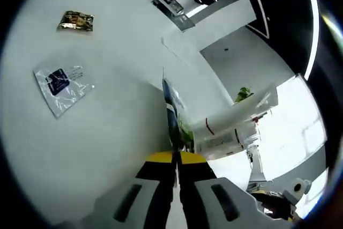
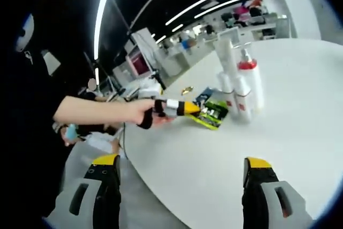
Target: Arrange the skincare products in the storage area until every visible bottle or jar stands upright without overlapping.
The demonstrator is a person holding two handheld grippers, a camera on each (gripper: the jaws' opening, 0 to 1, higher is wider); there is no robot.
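Note:
My left gripper (image 1: 176, 157) is shut on a thin blue and green sachet (image 1: 171, 113), seen edge-on just above the white table (image 1: 107, 148). In the right gripper view a person's hand holds that left gripper (image 2: 185, 108) out over the table, and the green sachet (image 2: 211, 114) hangs flat from its yellow-tipped jaws. Just beyond it a cluster of white skincare bottles (image 2: 242, 87) stands upright, one with a red collar and a pump. The same bottles (image 1: 233, 119) show to the right of the left gripper. My right gripper (image 2: 181, 162) is open, low near the table edge, with nothing between its jaws.
A clear sachet with a dark blue label (image 1: 61, 87) and a brown-gold packet (image 1: 76, 21) lie further out on the table. A small gold packet (image 2: 186, 89) lies behind the held sachet. The round table edge (image 2: 161, 186) runs close to my right gripper. Desks and shelves fill the background.

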